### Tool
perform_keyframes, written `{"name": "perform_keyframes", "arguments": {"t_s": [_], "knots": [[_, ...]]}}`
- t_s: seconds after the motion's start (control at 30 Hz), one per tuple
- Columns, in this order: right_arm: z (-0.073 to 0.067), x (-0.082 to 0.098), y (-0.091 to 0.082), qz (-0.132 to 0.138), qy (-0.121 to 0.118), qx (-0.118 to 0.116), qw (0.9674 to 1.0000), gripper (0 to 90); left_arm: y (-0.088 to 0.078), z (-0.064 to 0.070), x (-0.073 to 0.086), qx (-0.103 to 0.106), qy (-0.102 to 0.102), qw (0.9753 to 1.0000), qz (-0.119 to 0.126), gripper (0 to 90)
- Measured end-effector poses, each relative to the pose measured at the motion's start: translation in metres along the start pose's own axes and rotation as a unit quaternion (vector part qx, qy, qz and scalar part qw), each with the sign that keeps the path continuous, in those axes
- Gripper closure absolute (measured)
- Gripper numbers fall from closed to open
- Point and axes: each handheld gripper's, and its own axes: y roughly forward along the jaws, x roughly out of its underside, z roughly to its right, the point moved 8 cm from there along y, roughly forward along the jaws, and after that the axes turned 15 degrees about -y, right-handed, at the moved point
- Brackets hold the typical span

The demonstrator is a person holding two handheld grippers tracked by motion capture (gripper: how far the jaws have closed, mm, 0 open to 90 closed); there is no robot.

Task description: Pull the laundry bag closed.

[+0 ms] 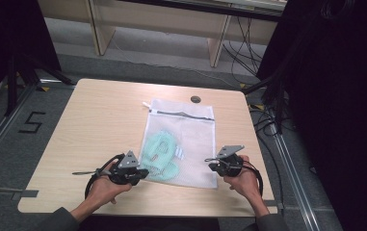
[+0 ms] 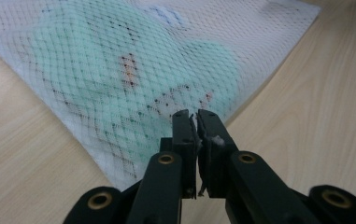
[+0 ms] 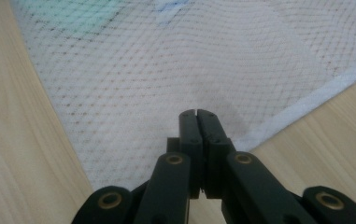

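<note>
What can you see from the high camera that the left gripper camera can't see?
High view alone: the whole white mesh bag, its dark zipper at the far end, a small round dark thing on the table, and the right gripper pinching the bag's near right corner. Left gripper view alone: the fine netting up close, with the left gripper shut on the bag's edge. Both: the green cloth inside the bag.
</note>
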Motion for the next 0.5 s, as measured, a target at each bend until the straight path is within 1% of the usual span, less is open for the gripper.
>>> {"name": "perform_keyframes", "arguments": {"t_s": [0.03,0.07,0.1,0.13,0.17,0.2,0.27,0.3,0.33,0.37,0.4,0.43,0.47,0.5], "knots": [[-0.001,0.0,-0.001,-0.011,0.007,-0.007,0.9999,90.0,0.0,0.0,0.0,0.0,0.0,1.0,0.0,86.4],[-0.001,0.0,-0.001,-0.011,0.007,-0.007,0.9999,90.0,0.001,-0.002,-0.002,-0.003,0.011,0.9999,0.0,86.4],[-0.001,-0.002,0.002,-0.007,0.007,-0.005,0.9999,90.0,0.004,-0.004,-0.003,-0.003,0.008,1.0,-0.001,86.7],[-0.001,-0.002,0.004,-0.008,0.004,-0.007,0.9999,90.0,0.006,-0.005,-0.003,-0.005,0.008,1.0,-0.002,87.0],[0.0,-0.001,0.005,-0.015,0.0,-0.008,0.9999,90.0,0.008,-0.005,-0.003,-0.007,0.005,1.0,-0.002,87.2],[-0.001,-0.002,0.007,-0.015,0.003,-0.01,0.9998,90.0,0.01,-0.006,-0.003,-0.01,-0.001,0.9999,-0.003,87.2],[-0.001,-0.002,0.009,-0.018,0.0,-0.013,0.9998,90.0,0.012,-0.006,-0.003,-0.011,-0.001,0.9999,-0.006,87.2],[-0.003,-0.002,0.012,-0.025,0.006,-0.015,0.9995,90.0,0.015,-0.008,-0.006,-0.014,0.01,0.9999,-0.002,87.1],[-0.001,-0.003,0.013,-0.022,-0.007,-0.015,0.9996,90.0,0.017,-0.009,-0.006,-0.015,0.014,0.9998,-0.003,86.6],[-0.001,-0.003,0.013,-0.022,-0.007,-0.015,0.9996,90.0,0.017,-0.009,-0.006,-0.015,0.014,0.9998,-0.003,86.3],[-0.001,-0.003,0.013,-0.029,-0.013,-0.019,0.9993,90.0,0.019,-0.008,-0.006,-0.015,0.002,0.9999,-0.003,86.3],[-0.003,-0.004,0.015,-0.02,-0.004,-0.019,0.9996,90.0,0.021,-0.008,-0.005,-0.013,0.001,0.9999,-0.007,86.5],[-0.003,-0.004,0.016,-0.027,-0.009,-0.02,0.9994,90.0,0.022,-0.008,-0.005,-0.013,0.001,0.9999,-0.009,86.5],[-0.005,-0.003,0.017,-0.031,-0.01,-0.024,0.9992,90.0,0.023,-0.009,-0.005,-0.019,0.002,0.9998,-0.009,86.8]]}}
